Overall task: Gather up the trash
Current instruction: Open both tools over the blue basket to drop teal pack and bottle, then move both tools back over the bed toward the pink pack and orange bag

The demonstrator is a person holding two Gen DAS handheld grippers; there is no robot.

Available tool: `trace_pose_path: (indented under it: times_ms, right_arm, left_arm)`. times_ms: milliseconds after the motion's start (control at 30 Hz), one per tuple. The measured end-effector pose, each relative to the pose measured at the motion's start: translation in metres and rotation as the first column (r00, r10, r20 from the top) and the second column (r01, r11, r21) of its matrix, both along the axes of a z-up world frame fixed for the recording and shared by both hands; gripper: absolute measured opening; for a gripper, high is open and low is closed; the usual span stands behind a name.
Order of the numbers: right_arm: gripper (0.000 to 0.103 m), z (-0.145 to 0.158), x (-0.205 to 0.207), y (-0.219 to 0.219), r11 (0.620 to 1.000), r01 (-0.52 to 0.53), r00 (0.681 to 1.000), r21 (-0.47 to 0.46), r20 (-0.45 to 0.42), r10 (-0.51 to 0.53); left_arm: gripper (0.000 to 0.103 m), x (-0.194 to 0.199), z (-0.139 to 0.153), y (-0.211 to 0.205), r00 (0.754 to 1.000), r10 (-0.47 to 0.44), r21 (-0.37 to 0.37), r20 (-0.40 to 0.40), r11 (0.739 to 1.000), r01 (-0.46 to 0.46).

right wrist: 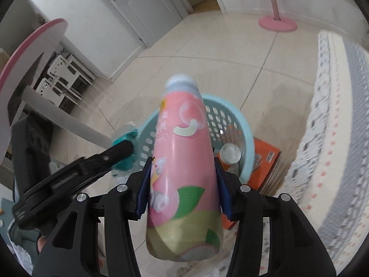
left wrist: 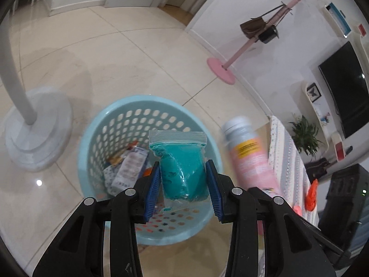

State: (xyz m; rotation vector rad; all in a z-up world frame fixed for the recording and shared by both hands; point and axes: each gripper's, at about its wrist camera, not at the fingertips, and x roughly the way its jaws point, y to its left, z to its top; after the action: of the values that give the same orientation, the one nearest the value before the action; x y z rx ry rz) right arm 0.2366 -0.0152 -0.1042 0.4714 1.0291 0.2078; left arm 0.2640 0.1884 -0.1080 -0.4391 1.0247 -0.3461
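A light blue perforated basket [left wrist: 120, 124] stands on the tiled floor with several wrappers and packets inside. My left gripper [left wrist: 183, 175] is shut on a clear zip bag of teal stuff [left wrist: 182, 168] and holds it over the basket's opening. My right gripper [right wrist: 183, 175] is shut on a pink bottle with a white cap [right wrist: 182, 157], held just right of the basket [right wrist: 233, 120]. The bottle also shows blurred in the left wrist view [left wrist: 248, 152]. The left gripper and teal bag [right wrist: 125, 147] show at the basket's left rim in the right wrist view.
A white fan stand [left wrist: 34, 127] sits left of the basket. A white and grey patterned cloth [right wrist: 334, 138] over furniture is at the right. An orange box [right wrist: 267, 161] lies behind the basket. A pink coat stand [left wrist: 221, 69] stands by the far wall.
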Motion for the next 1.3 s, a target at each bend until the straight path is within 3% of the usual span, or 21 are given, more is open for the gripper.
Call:
trace_pose_path:
  times_ms: [167, 233, 300, 400, 633, 800, 1033, 1233, 1300]
  right_arm:
    - [0.043, -0.017, 0.012, 0.001, 1.000, 0.016, 0.999, 0.024, -0.037, -0.015]
    - [0.043, -0.020, 0.010, 0.000, 1.000, 0.018, 0.999, 0.015, -0.044, -0.017]
    - [0.043, -0.022, 0.012, 0.001, 1.000, 0.026, 0.998, 0.006, -0.049, -0.025]
    - [0.043, -0.021, 0.009, -0.005, 0.999, 0.037, 0.998, 0.014, -0.050, -0.036]
    - [0.044, -0.015, -0.007, -0.022, 0.998, 0.054, 0.998, 0.017, -0.039, -0.054]
    - [0.044, 0.005, -0.024, -0.049, 0.996, 0.084, 0.996, 0.002, 0.006, -0.084]
    - [0.044, 0.054, -0.065, -0.097, 0.983, 0.156, 0.982, -0.101, 0.123, -0.143]
    - [0.052, 0.093, -0.113, -0.162, 0.935, 0.277, 0.946, -0.221, 0.235, -0.224]
    - [0.053, 0.101, -0.131, -0.193, 0.904, 0.335, 0.928, -0.266, 0.262, -0.266]
  left_arm:
    - [0.038, 0.001, 0.000, 0.010, 1.000, 0.015, 0.003, 0.002, 1.000, -0.015]
    - [0.045, 0.002, -0.001, 0.008, 1.000, 0.019, 0.011, 0.001, 1.000, -0.019]
    - [0.058, 0.002, -0.002, 0.009, 1.000, 0.027, 0.007, -0.001, 1.000, -0.027]
    - [0.067, 0.002, -0.003, 0.009, 0.999, 0.040, 0.004, -0.015, 0.999, -0.040]
    - [0.068, -0.002, 0.002, 0.005, 0.999, 0.048, -0.026, -0.004, 0.999, -0.048]
    - [0.068, -0.012, 0.026, -0.009, 0.997, 0.042, -0.054, 0.068, 0.998, -0.038]
    - [0.068, -0.040, 0.073, -0.063, 0.976, -0.035, -0.087, 0.215, 0.995, 0.055]
    - [0.068, -0.074, 0.099, -0.141, 0.933, -0.143, -0.046, 0.331, 0.985, 0.168]
    - [0.073, -0.084, 0.101, -0.168, 0.917, -0.181, -0.017, 0.355, 0.980, 0.199]
